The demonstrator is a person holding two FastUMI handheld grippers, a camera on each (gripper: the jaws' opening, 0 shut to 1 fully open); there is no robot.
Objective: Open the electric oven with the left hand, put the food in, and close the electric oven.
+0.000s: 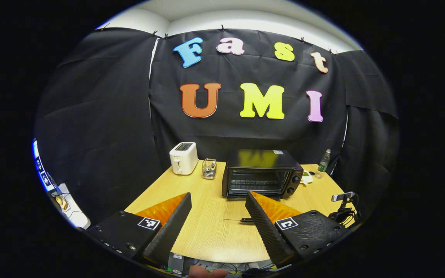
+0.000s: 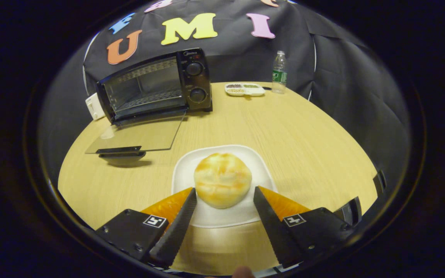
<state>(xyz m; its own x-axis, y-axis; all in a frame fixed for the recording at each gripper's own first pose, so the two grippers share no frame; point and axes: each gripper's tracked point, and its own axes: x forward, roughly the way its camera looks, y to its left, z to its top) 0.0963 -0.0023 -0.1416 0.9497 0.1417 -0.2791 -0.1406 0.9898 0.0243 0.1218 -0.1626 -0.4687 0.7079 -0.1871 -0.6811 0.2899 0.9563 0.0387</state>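
Golden round bun (image 2: 222, 179) on the white square plate (image 2: 262, 170) sits between the right gripper (image 2: 224, 200)'s wide, empty fingers; a hard squeeze could crush it. Black electric oven (image 2: 157, 87) at eleven o'clock has its glass door (image 2: 137, 135) down flat; the left gripper (image 1: 218, 202) is wide, empty.

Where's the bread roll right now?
In the right gripper view, the round golden bread roll sits on the white square plate, between the open right hand-held gripper's fingers.

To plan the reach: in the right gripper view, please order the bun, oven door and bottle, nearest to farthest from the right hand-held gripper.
1. Bun, on the plate, between the open fingers.
2. Oven door, folded down, ahead-left.
3. Bottle, far table edge, ahead-right.
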